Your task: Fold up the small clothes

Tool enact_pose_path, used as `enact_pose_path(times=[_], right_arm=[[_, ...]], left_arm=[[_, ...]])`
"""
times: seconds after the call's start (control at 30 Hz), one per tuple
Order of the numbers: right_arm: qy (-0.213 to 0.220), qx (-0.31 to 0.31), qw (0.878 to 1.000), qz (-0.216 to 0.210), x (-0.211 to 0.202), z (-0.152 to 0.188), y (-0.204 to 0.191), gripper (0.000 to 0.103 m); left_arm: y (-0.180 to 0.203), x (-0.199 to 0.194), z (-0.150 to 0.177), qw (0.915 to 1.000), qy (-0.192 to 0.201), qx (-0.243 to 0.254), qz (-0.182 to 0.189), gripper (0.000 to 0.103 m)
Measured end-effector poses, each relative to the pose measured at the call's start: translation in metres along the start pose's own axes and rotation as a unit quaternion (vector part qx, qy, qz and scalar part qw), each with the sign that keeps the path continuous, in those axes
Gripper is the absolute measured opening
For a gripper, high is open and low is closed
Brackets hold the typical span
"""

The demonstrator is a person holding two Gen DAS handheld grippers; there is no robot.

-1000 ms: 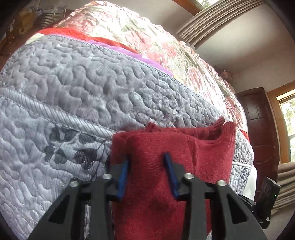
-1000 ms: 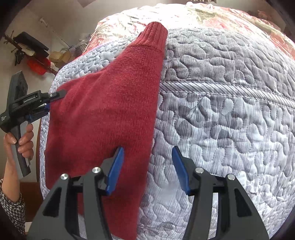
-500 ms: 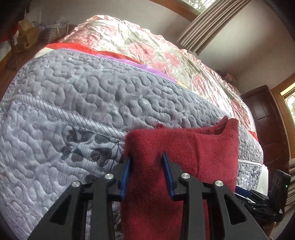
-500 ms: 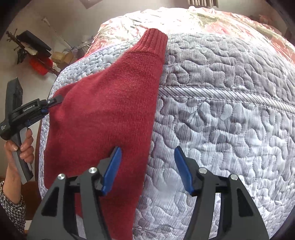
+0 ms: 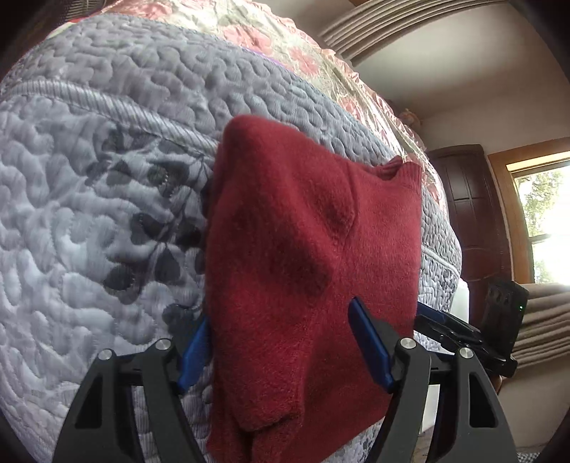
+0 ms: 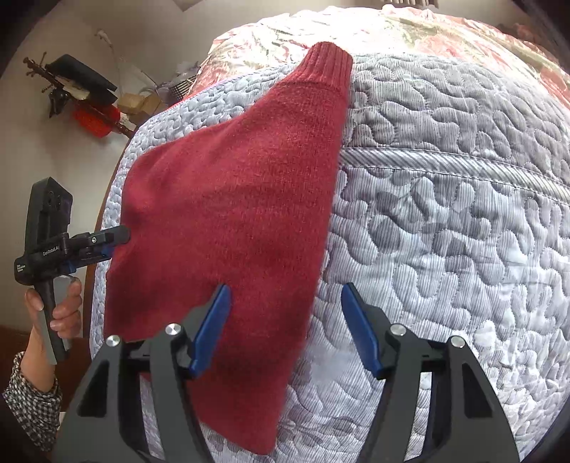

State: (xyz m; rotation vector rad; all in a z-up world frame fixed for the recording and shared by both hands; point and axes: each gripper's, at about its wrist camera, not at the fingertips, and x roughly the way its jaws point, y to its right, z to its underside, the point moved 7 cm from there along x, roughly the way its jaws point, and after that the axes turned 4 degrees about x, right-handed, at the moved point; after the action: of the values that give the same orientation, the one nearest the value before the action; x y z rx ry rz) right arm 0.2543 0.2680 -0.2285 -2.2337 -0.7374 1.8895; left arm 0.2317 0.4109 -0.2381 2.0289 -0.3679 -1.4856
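Two black hand-held grippers with blue finger pads work at a dark red knitted sweater (image 6: 245,199) draped over the edge of a grey quilted mattress (image 6: 445,213). From the right wrist view, the left gripper (image 6: 119,237) is held upright in a hand (image 6: 58,306) with a checked sleeve (image 6: 34,399), far left of the right gripper, its tips meeting the garment's left edge. From its own camera the left gripper (image 5: 283,343) stands wide, one pad each side of the hanging cloth, gripping nothing. The right gripper (image 6: 285,326) is also spread wide, its left pad over the red knit, its right pad over bare quilt. The sweater's long axis runs away from the right gripper, ribbed cuff (image 6: 329,62) pointing up toward a floral bedspread (image 6: 409,32)
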Motion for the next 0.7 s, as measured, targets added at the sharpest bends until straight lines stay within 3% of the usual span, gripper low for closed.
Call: enact_pose_path(times=[0.1,0.2,0.43,0.6,0.7], right_arm=[[-0.004,0.008,1.000,-0.012,0.004,-0.003,-0.002,0.066],[-0.002,0.005,1.000,-0.017,0.004,-0.006,-0.006,0.067],[-0.022,0.028,0.999,-0.040,0.025,-0.016,-0.009,0.073],[-0.031,0.047,0.996,-0.066,0.036,-0.014,-0.004,0.075],[-0.050,0.069,0.991,-0.103,0.047,-0.014,-0.004,0.076]], left_arm=[[-0.002,0.016,-0.002,0.9999,-0.011,0.005,-0.006,0.076],[-0.002,0.026,-0.003,0.9997,-0.021,-0.004,0.011,0.078],[0.017,0.038,-0.006,0.9987,-0.038,0.024,0.025,0.078],[0.019,0.032,0.001,0.9957,-0.032,0.017,0.085,0.076],[0.006,0.047,0.003,0.9969,-0.046,0.017,0.062,0.078]])
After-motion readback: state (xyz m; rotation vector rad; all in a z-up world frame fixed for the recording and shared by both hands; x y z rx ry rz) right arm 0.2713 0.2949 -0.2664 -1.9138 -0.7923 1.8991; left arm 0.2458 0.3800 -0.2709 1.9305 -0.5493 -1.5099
